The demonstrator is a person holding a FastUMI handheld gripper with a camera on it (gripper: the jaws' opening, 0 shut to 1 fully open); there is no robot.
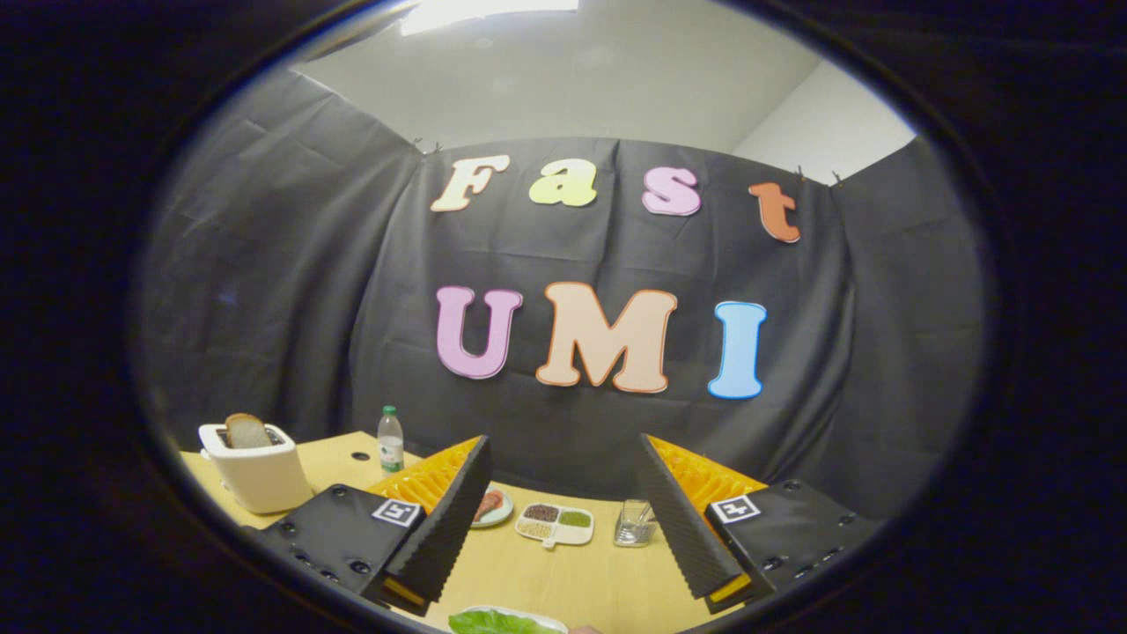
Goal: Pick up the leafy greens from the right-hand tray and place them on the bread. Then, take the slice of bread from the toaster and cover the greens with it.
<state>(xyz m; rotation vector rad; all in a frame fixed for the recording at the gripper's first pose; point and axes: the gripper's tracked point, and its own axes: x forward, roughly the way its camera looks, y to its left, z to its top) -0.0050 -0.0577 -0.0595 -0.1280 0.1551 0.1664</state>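
Leafy greens (489,622) sit crinkly on a white tray (544,619) just below the fingers, nearest the camera. Gripper (563,528) fingers are spread wide, nothing between them, with plenty of bare wooden table (563,581) there. Beyond: a divided dish (555,524), a glass (634,522), a small plate (493,507). Boxy white toaster (255,471) holds the bread slice (246,431) near the table's left edge, bottle (390,439) beside it.

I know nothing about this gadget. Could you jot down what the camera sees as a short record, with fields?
gripper: fingers spread apart, nothing between them
table: light wood
toaster: white, far left, bread slice standing in its slot
bottle: upright, right of the toaster
far plates: small plate with food, divided dish, clear glass, all beyond the fingers
greens: on a white tray, nearest the camera
task stage: greens not yet picked up
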